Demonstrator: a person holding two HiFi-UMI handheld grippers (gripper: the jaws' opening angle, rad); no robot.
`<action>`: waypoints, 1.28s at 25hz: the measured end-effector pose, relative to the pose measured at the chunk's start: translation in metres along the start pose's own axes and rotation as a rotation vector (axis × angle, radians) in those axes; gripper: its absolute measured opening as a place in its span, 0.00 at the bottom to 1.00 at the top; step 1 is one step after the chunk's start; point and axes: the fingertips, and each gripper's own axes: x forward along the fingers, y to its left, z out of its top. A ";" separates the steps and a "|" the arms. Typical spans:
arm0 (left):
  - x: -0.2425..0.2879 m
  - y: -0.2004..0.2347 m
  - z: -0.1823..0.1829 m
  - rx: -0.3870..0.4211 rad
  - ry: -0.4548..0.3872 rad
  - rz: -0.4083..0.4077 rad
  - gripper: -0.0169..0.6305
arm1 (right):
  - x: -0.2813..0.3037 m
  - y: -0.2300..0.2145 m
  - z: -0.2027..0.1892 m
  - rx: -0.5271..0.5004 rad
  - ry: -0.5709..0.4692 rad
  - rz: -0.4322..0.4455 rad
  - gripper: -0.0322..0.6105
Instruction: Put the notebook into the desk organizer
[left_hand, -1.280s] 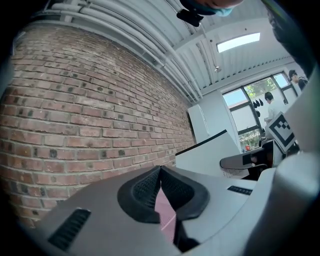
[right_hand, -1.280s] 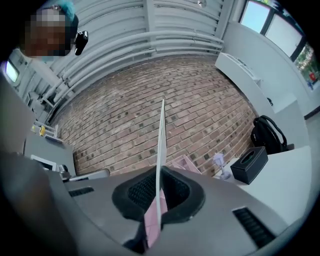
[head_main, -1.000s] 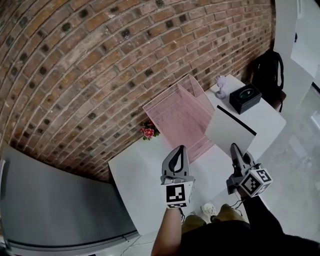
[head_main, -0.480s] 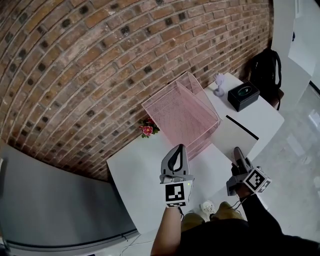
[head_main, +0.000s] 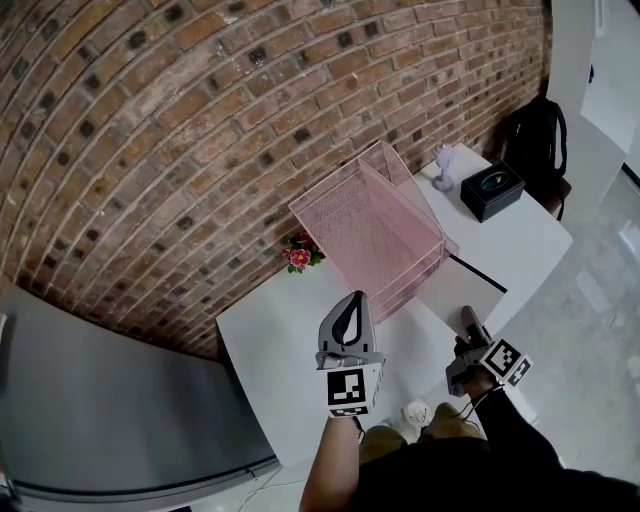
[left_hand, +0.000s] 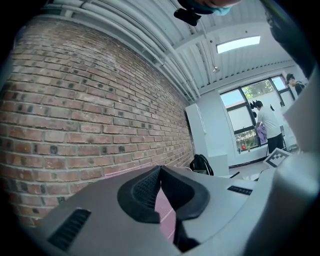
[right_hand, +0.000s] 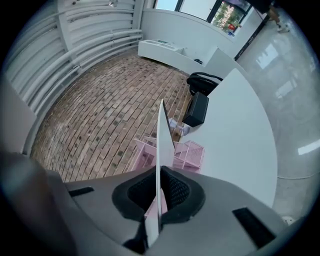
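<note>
My right gripper (head_main: 467, 322) had its fingers (right_hand: 176, 192) clamped on the near edge of the notebook (head_main: 462, 285), pinching the thin cover so the rest of it reached out ahead of me toward the pink desk organizer (head_main: 372, 232). I held it by that edge, I judge, so the free end could slide into a slot with my fingers out of the way. The notebook was not in yet. It hung low over the tabletop (head_main: 275, 340), just beside the organizer's near right corner, and I could not tell whether it touched the mesh. My left gripper (head_main: 348, 306) hovered in front of the organizer, its fingers (left_hand: 142, 190) together on nothing, probably ready to steady the light wire frame. The organizer's trays looked empty through the mesh. By the wall beside it stood a small bunch of flowers (head_main: 298, 260). Farther along were a pale figurine (head_main: 442, 172) and a black box (head_main: 490, 192), well apart from my work
</note>
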 end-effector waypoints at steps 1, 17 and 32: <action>0.000 0.001 -0.001 0.000 0.002 0.000 0.05 | 0.001 -0.002 -0.004 0.014 0.006 -0.003 0.09; -0.014 0.030 -0.006 0.032 0.020 0.046 0.05 | 0.033 -0.014 -0.068 0.110 0.134 -0.034 0.09; -0.027 0.075 -0.015 0.047 0.052 0.127 0.05 | 0.074 -0.050 -0.109 0.189 0.175 -0.139 0.10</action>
